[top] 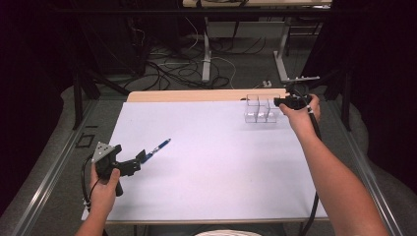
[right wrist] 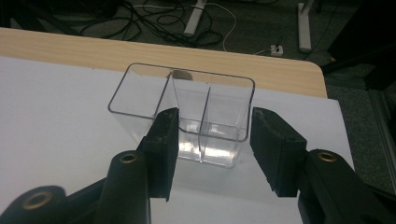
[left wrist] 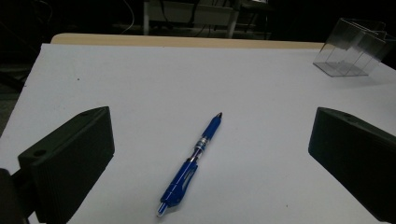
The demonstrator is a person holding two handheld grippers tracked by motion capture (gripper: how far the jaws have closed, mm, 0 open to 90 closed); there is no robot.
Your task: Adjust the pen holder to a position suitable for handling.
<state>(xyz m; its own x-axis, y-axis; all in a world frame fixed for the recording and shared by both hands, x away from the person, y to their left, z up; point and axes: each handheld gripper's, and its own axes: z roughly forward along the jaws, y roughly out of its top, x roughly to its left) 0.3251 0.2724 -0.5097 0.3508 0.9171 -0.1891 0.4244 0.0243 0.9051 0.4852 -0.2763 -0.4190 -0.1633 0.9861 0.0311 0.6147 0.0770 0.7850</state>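
High view: pen (top: 158, 147) lying before spread left tongs (top: 139, 161); right tongs (right wrist: 212, 144) half-spread, straddling clear organizer (right wrist: 187, 109), ungripped. Next: squeezing needed.

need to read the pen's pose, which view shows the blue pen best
The left gripper view: the blue pen lies large and whole on the white table, tip pointing away. The high view shows it small beside the left claw.
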